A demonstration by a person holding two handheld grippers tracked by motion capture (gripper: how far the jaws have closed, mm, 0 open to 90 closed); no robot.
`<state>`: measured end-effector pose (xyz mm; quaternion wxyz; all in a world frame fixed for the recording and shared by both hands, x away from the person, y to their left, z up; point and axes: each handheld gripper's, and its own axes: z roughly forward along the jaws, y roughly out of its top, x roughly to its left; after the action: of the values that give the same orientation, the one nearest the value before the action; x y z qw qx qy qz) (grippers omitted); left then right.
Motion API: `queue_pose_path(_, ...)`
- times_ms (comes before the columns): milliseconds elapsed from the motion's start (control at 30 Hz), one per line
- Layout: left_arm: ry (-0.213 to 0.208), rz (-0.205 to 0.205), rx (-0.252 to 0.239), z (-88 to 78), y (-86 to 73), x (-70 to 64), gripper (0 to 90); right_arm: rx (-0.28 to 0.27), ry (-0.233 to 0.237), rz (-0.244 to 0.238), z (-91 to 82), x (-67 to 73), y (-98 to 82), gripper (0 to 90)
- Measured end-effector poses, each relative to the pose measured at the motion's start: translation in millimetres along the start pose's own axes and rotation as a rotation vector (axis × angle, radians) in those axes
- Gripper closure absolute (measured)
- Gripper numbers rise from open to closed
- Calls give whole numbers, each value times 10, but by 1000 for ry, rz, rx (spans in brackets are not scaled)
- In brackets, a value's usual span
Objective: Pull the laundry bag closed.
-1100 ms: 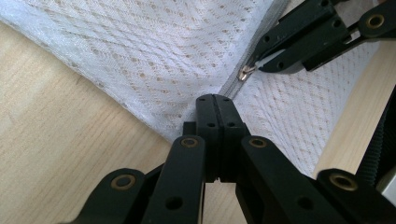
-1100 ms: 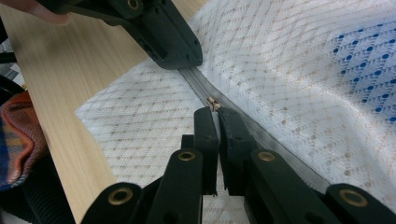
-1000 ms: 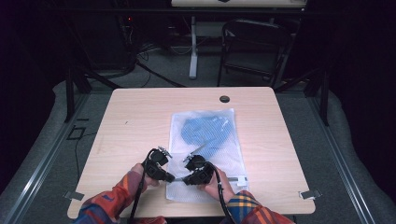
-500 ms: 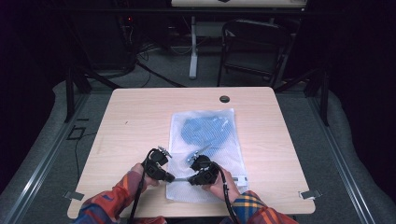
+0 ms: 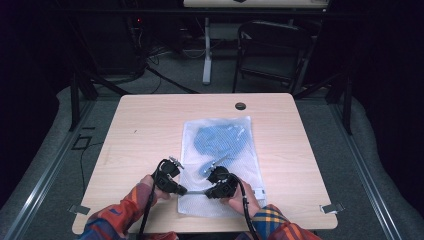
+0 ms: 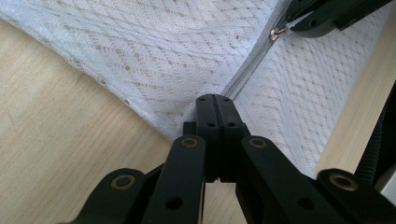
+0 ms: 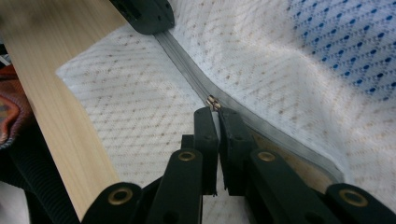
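Lower centre of the high view: left claw (image 5: 186,191) pressed together on the mesh laundry bag (image 5: 220,150) at the zipper's (image 6: 252,70) end; right claw (image 7: 215,112) pinches the zipper pull (image 7: 213,101). Zipper runs between them along the bag's near edge; bag extends up-frame across the surface (image 5: 150,125), blue garment (image 5: 220,142) inside.

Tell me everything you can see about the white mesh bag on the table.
The white mesh bag lies flat on the wooden table, near its front edge. It looks like thin netted fabric, with a blue cloth showing through it. A grey zipper runs along the near end. The left gripper is shut on the fabric at the zipper's end; the right gripper pinches the metal zipper pull.
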<state>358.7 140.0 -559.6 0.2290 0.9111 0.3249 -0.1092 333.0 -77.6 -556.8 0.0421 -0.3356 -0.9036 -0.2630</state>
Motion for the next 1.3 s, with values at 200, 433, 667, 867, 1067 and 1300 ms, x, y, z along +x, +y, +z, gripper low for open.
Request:
queue_pose_path(200,0,0,0,0,0,0,900,2,-6,6,-37,-7,-33,870)
queue_pose_path(433,-5,2,2,-2,-1,5,900,0,-3,20,-93,-48,-98,870)
queue_pose_path(667,-2,5,0,-1,-1,2,900,7,-6,12,-122,-37,-131,870)
queue_pose_path(867,-2,7,3,-3,0,3,900,-9,0,30,-186,-77,-161,870)
queue_pose_path(1067,41,20,10,-13,18,-28,900,-11,-7,26,-165,-74,-153,869)
queue_pose_path(1300,64,88,-81,-140,78,-144,847,-5,-5,28,-141,-64,-143,869)
